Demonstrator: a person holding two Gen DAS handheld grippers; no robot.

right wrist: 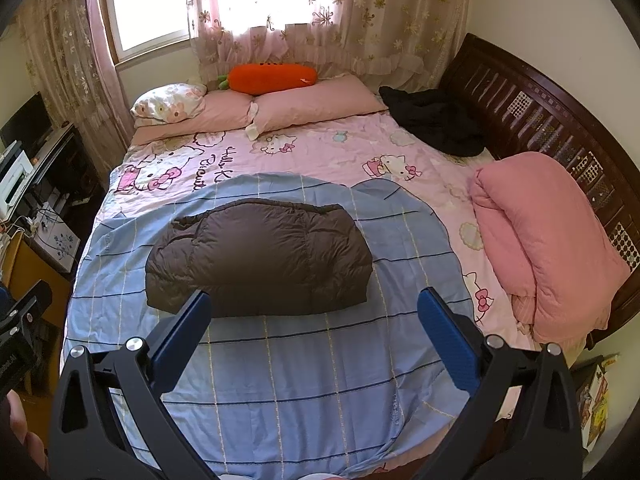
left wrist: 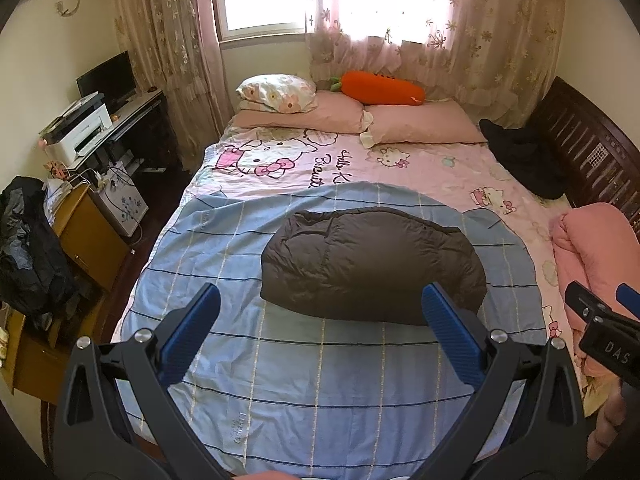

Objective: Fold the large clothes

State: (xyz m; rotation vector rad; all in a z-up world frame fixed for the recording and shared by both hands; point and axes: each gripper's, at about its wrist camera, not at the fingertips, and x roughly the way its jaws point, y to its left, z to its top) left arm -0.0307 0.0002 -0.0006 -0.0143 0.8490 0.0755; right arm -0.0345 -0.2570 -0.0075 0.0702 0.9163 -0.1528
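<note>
Folded jacket [left wrist: 374,266] — dark brown, quilted — is lying as a compact bundle in the middle of the blue checked sheet [left wrist: 320,392], which is spreading over the near half of the bed and covering part of the pink cartoon sheet [left wrist: 440,160]. Left gripper [left wrist: 320,336] is hovering above the blue sheet with its blue pads spread wide apart, gripping nothing; the jacket's near edge is sitting just beyond the fingertips. Right gripper [right wrist: 314,334] is hovering likewise, its pads also wide apart and holding nothing, with the jacket [right wrist: 260,256] lying slightly left of its centre line. In the left view the right gripper is showing at the right edge (only partly, beside the person's fingers). Two pink pillows [right wrist: 280,108] are lying along the far edge of the bed, with a plush carrot [right wrist: 272,78] resting behind them. A black garment [right wrist: 436,120] is lying crumpled near the headboard [right wrist: 540,120], and a rolled pink quilt [right wrist: 544,240] is resting against the same side.
</note>
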